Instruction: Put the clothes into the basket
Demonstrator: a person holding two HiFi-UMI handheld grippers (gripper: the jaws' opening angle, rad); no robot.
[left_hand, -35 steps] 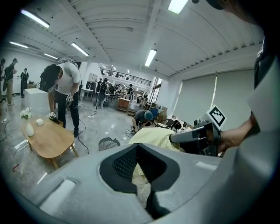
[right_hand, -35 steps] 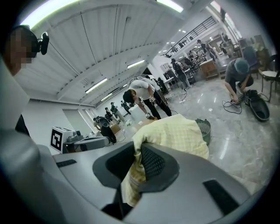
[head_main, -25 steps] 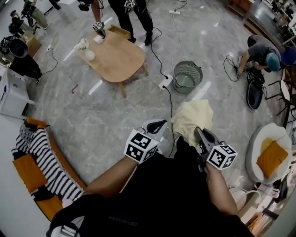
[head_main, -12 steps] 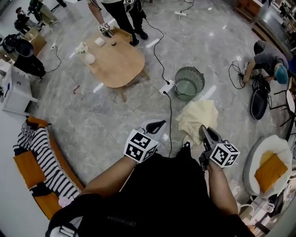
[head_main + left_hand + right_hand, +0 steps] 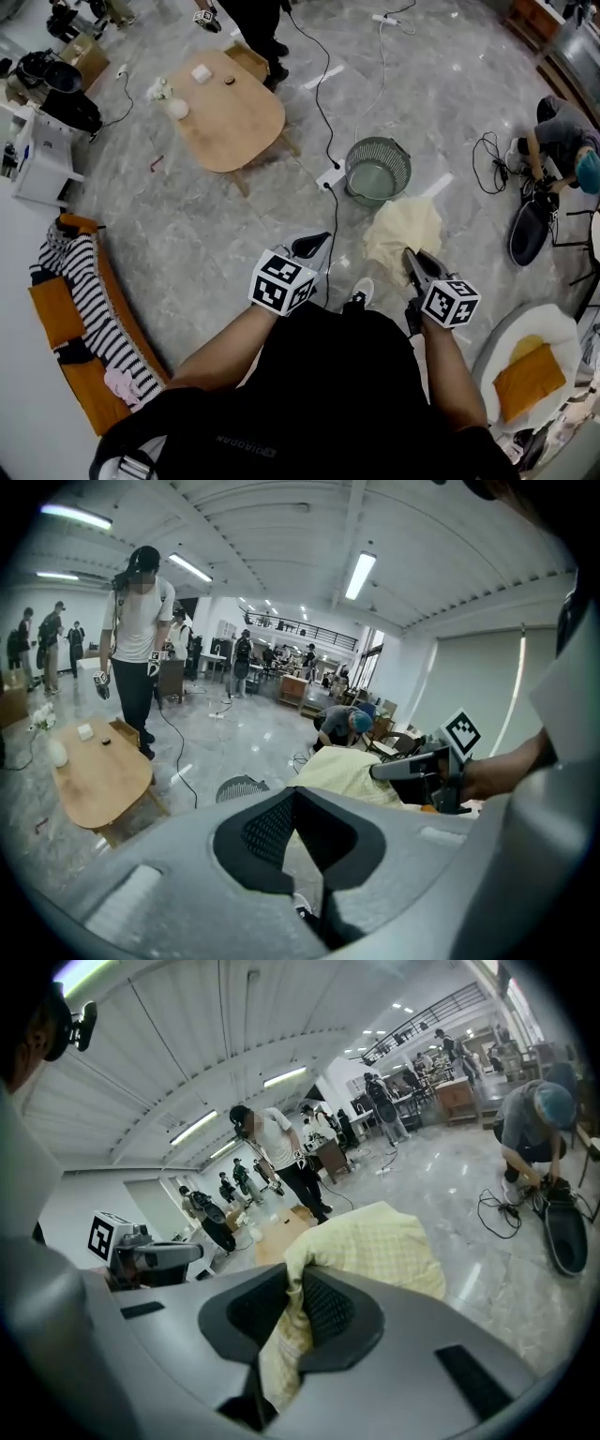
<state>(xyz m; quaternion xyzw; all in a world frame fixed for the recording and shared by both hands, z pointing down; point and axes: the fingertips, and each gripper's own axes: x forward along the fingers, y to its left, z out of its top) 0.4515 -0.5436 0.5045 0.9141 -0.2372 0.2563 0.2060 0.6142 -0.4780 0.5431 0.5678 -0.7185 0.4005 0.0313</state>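
Nearby, the left claw (image 5: 312, 247) was closed, tips together, on nothing. The right claw (image 5: 412, 260) was pinched shut on one edge of the pale yellow garment (image 5: 403, 230), which hung bunched over the floor (image 5: 234, 244), short of the green mesh basket (image 5: 378, 169) beyond. That thin grip could slip — or the trailing hem might snag the rim and spill outside. The garment's long axis ran down from the pinch, loose end toward the basket.
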